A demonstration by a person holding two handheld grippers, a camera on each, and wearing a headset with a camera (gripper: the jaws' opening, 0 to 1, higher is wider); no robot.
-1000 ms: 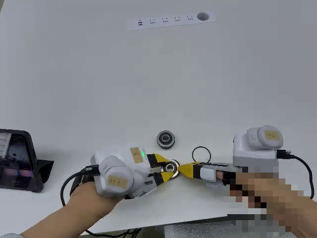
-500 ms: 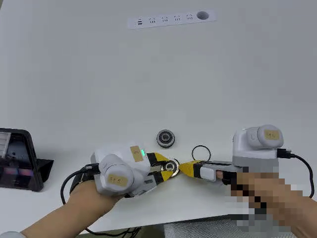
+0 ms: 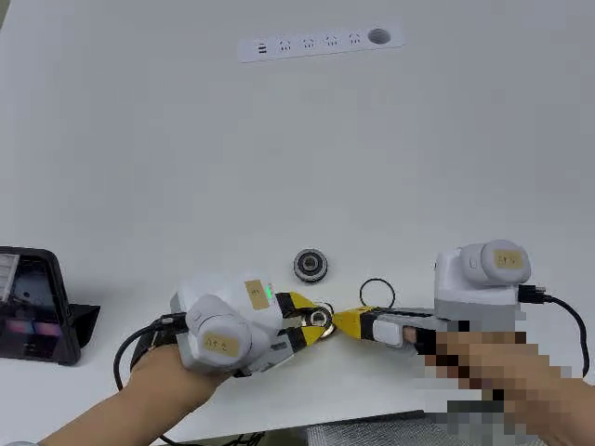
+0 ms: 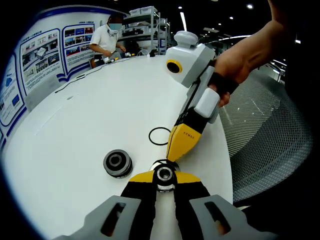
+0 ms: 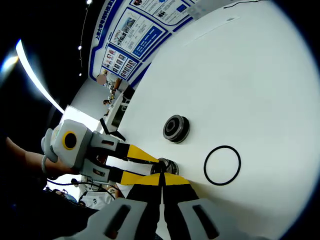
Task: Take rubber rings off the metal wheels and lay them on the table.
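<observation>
Head view: my left tool (image 3: 310, 319) clamps a metal wheel (image 3: 322, 318) near the desk (image 3: 186, 139) front edge. My right tool (image 3: 340, 320), jaws together, meets the wheel's rim (one freed rubber ring (image 3: 376, 291) lies just beside). Next, I think, its ring must be peeled outward.

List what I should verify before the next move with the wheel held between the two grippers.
1. The left gripper is shut on the held wheel: ok.
2. The right gripper has closed tips at that wheel's rim: ok.
3. Those tips pinch rubber: cannot tell.
4. Bare table beside the loose ring for laying down: ok.
5. The second wheel stands apart from both grippers: ok.
</observation>
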